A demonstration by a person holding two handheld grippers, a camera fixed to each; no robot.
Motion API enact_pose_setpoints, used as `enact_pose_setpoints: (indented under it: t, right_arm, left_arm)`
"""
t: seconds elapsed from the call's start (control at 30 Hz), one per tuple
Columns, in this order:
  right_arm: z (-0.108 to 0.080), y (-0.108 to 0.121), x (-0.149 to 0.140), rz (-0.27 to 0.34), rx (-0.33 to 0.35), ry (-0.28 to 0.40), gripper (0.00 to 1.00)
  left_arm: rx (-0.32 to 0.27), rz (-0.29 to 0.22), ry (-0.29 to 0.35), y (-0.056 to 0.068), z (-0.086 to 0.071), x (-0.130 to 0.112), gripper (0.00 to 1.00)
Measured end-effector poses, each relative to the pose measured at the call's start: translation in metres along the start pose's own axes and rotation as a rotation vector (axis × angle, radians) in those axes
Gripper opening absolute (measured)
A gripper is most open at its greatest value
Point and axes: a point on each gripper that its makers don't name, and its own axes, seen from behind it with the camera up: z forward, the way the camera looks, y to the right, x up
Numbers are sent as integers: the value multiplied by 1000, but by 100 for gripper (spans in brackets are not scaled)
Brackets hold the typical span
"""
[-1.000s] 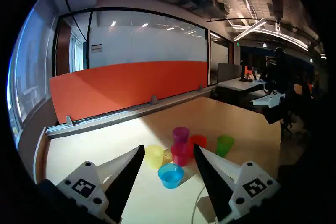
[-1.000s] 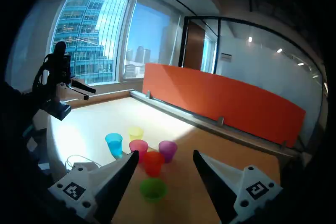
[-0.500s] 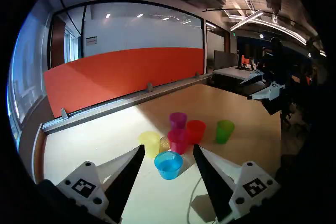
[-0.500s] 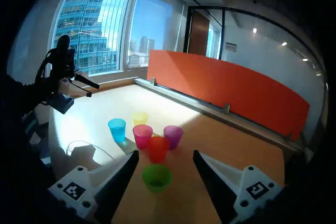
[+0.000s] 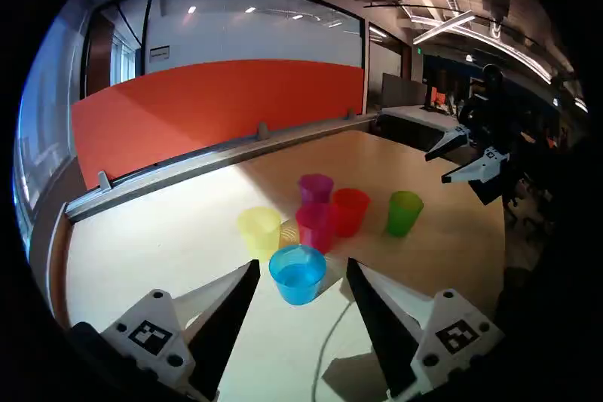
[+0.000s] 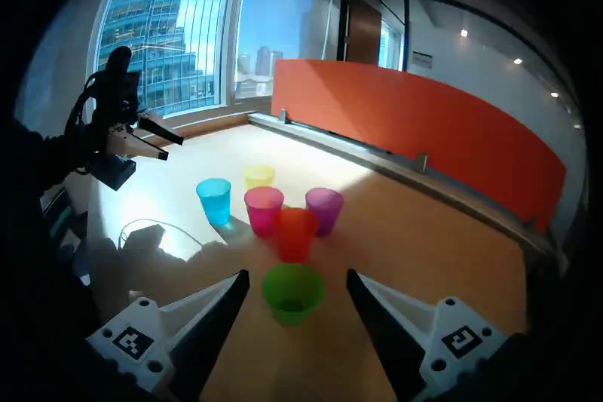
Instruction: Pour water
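Left gripper: jaws wide apart, nothing held. Blue cup stands upright just ahead, framed between the fingertips, with a gap on both sides. Right gripper: likewise wide apart and empty. Green cup stands upright between its fingertips, untouched. Six plastic cups stand mid-bench, well off the orange divider along the back edge. Pink cup, red cup and purple cup are bunched close; yellow cup is just beside the pink. A thin cable lies near the blue cup. Water in the cups: cannot tell.
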Motion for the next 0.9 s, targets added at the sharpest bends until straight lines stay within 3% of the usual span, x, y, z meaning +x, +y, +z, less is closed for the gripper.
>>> enact_pose_setpoints:
  t: [0.57,0.9]
  right_arm:
    - [25,-1,-54,34,19,-102,100]
    - [41,-2,-74,28,31,-146,100]
  left_arm:
    - [-52,28,-118,13,26,-52,85]
    - [-53,14,-168,4,43,-74,85]
